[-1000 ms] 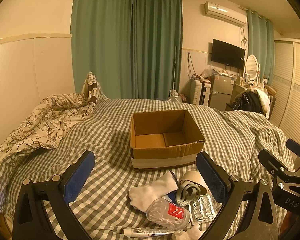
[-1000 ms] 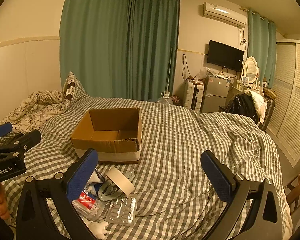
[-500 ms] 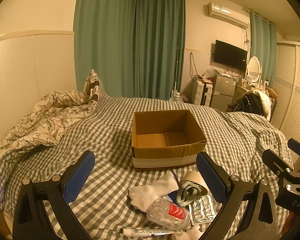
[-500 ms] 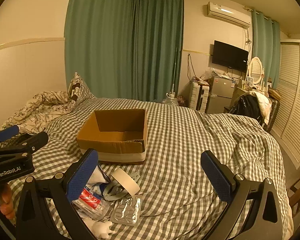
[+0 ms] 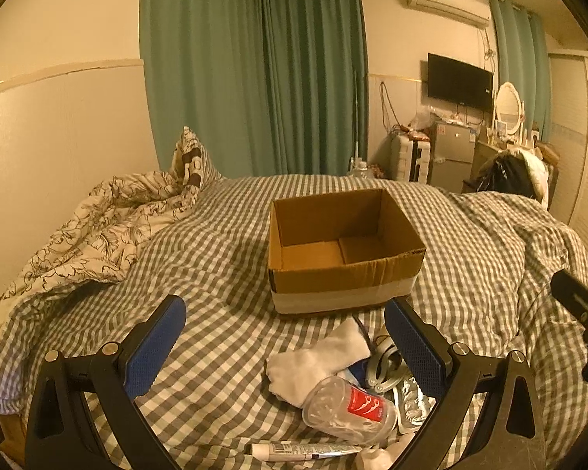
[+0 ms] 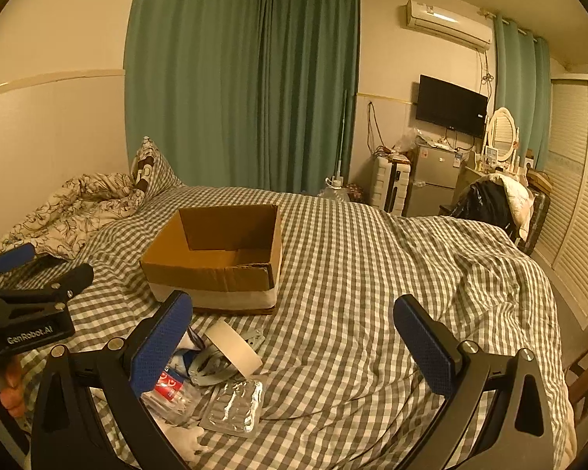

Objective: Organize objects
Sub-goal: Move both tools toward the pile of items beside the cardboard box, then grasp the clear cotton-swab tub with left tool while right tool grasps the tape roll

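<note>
Centrally, an open cardboard box (image 5: pixel 343 250) is sitting on the checked bedspread (image 5: pixel 215 258), nothing lying inside it that the frames show; its lower band is looking pale, taped or wrapped.

Just below the box, in the lower middle of the left wrist view, a small pile is lying:
- white sock (image 5: pixel 317 360), touching a crushed plastic bottle (image 5: pixel 349 411) with a red label
- roll of tape (image 6: pixel 235 346), leaning on a grey metal clip (image 6: pixel 209 364)
- foil blister pack (image 6: pixel 235 407), just beside the bottle
- tube (image 5: pixel 305 450) at the bottom edge

Left gripper (image 5: pixel 284 346) is hanging over the pile, jaws spread wide, holding nothing. Right gripper (image 6: pixel 294 344) is also gaping wide and empty, its left finger overlapping the pile in the frame, its right finger over bare bedspread.

Room: a flowered quilt (image 5: pixel 90 235) is bunching at centre left. Green curtains (image 5: pixel 254 70) are filling the upper middle; an air conditioner (image 6: pixel 449 21) and a television (image 6: pixel 450 105) are showing at upper right, a small fridge (image 6: pixel 435 180) below them.
</note>
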Demonstrator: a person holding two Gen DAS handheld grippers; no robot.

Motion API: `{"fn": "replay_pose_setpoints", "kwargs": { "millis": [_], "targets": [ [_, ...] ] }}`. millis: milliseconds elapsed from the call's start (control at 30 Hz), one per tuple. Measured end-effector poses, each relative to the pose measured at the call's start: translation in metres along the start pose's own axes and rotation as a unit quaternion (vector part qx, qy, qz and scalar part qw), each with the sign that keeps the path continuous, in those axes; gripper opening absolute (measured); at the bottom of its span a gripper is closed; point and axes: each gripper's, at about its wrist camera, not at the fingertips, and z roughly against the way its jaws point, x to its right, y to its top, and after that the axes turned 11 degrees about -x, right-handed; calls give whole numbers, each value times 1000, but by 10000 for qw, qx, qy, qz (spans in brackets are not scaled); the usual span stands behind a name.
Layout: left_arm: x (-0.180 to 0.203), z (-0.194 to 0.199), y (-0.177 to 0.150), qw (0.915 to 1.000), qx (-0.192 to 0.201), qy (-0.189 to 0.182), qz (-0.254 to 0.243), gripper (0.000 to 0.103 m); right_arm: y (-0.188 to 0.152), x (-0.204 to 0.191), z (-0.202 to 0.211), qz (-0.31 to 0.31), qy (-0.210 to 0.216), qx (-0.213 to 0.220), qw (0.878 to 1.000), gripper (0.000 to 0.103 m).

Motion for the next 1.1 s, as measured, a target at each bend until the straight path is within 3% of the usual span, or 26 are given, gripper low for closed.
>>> {"fn": "replay_pose_setpoints", "kwargs": {
  "millis": [133, 367, 567, 767, 800, 833, 900, 933, 967, 1000, 1033, 1100],
  "targets": [
    [7, -11, -8, 9997, -211, 43, -79, 103, -3, 8, -11, -66, -4, -149, 9999, 103],
    [24, -67, -38, 9922, -1228, 146, -179, 103, -17, 10, -29, 17, 102, -639, 9979, 103],
    [34, -106, -65, 9819, -1871, -291, 11, 103, -25, 14, -38, 51, 18, -773, 9970, 103],
    [55, -121, -80, 9798, -1833, -774, -177, 100, -35, 19, -56, -2, -54, -1005, 9949, 103],
    [56, -122, -81, 9805, -1801, -758, -228, 93, -35, 19, -56, 1, -26, -1028, 9947, 103],
    [58, -121, -83, 9832, -1685, -624, -320, 79, -35, 18, -57, 10, -7, -1038, 9946, 103],
    [58, -114, -83, 9860, -1506, -554, -462, 68, -35, 16, -59, 55, 18, -1046, 9945, 103],
    [56, -109, -80, 9863, -1477, -585, -445, 53, -35, 15, -59, 74, 19, -1048, 9945, 103],
    [52, -104, -75, 9871, -1426, -608, -397, 45, -35, 14, -60, 92, 25, -1051, 9944, 103],
    [48, -95, -68, 9881, -1343, -676, -338, 26, -34, 11, -62, 132, 51, -1052, 9944, 103],
    [45, -90, -61, 9889, -1264, -701, -331, 17, -33, 9, -64, 176, 68, -1049, 9943, 103],
    [42, -79, -48, 9913, -1060, -625, -472, 17, -29, 2, -71, 349, 40, -1118, 9931, 103]
  ]
}}
